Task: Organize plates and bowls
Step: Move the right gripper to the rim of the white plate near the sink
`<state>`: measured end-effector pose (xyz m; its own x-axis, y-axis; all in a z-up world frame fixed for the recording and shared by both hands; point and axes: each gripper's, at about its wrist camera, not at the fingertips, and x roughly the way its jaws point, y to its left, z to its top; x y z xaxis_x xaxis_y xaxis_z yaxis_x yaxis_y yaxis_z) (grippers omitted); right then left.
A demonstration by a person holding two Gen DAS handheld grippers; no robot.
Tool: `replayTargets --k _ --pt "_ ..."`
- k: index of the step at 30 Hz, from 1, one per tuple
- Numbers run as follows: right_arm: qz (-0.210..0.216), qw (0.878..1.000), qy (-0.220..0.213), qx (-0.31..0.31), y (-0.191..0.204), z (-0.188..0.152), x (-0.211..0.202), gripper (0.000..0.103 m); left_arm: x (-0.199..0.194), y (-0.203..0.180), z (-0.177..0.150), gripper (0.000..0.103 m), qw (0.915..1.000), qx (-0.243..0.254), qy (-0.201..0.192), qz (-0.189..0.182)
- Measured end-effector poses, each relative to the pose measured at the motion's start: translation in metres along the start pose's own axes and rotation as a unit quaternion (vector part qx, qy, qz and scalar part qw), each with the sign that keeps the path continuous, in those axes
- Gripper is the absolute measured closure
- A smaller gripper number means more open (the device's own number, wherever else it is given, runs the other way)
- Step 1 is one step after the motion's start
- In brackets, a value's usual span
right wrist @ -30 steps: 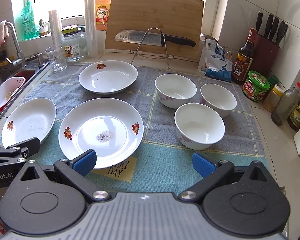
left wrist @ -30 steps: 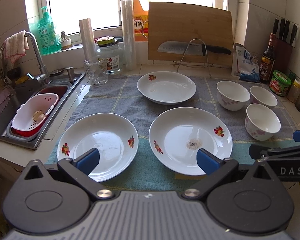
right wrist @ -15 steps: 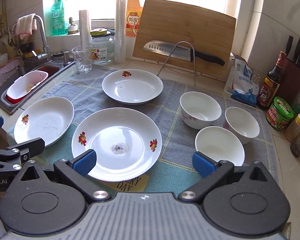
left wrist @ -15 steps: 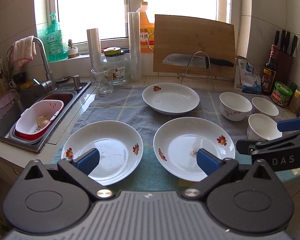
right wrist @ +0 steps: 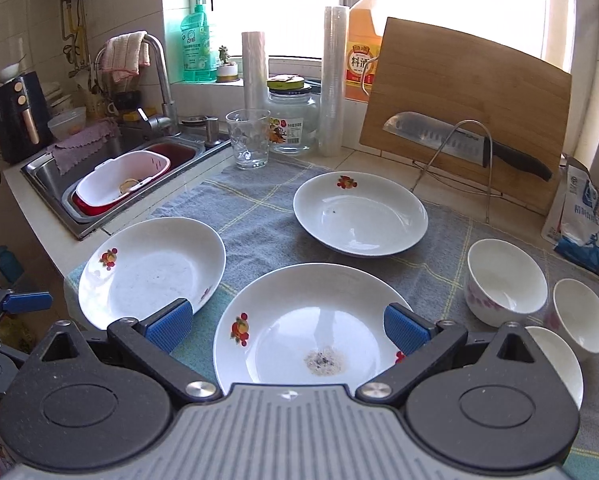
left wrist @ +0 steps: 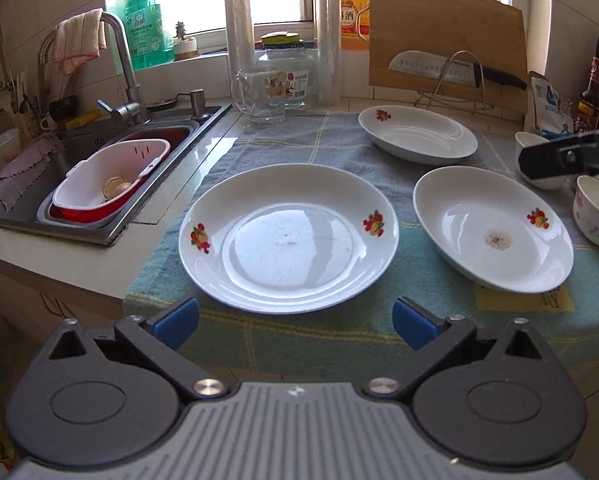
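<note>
Here, your left hand-held gripper (left wrist: 294,322) hangs wide open and holds nothing, its blue fingertips (left wrist: 176,319) just short of the near rim of the left plate (left wrist: 288,236), which lies at 12 o'clock in the left wrist view on the checked towel (left wrist: 319,148) covering the bench (left wrist: 59,264). Your right hand-held gripper (right wrist: 286,326) is likewise spread wide and empty, poised over the near edge of the speckled plate (right wrist: 311,320), which carries a small patch of dark residue (right wrist: 323,361) at its centre; whether the fingers touch that plate cannot be told.

In the right wrist view the left plate sits at 10 o'clock, close beside the speckled plate but apart from it. Three white bowls cluster at 2 to 3 o'clock: the near bowl (right wrist: 563,364), partly hidden behind the gripper body, the right bowl (right wrist: 581,314) and the far bowl (right wrist: 505,280), set close together. Farther off at 12 o'clock rests the far plate (right wrist: 359,214), apart from the others.

Beyond the towel, a drinking glass (right wrist: 248,138) and a glass jar (right wrist: 292,120) stand at 11 o'clock. A cleaver (right wrist: 459,144) rests on a wire rack in front of the wooden cutting board (right wrist: 471,92) at 1 o'clock. The sink (right wrist: 111,152), holding a pink-and-white basket (right wrist: 119,180), lies at 10 o'clock.
</note>
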<state>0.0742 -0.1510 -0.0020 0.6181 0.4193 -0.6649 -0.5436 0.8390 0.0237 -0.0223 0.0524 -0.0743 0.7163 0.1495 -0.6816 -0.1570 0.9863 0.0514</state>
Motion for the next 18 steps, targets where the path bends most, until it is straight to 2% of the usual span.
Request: replayTargets --k 4,15,18 --pt "0.004 1.0 0.006 -0.001 0.007 0.011 0.016 0.0 0.016 0.014 -0.006 0.001 1.0 0.003 0.004 -0.007" --pt "0.019 0.999 0.029 -0.035 0.028 0.034 0.055 0.0 0.061 0.032 -0.003 0.001 0.9976 0.025 0.016 -0.063" --pt "0.03 0.998 0.034 -0.051 0.034 0.041 0.066 0.0 0.064 0.032 -0.004 0.0 0.9965 0.041 0.005 -0.073"
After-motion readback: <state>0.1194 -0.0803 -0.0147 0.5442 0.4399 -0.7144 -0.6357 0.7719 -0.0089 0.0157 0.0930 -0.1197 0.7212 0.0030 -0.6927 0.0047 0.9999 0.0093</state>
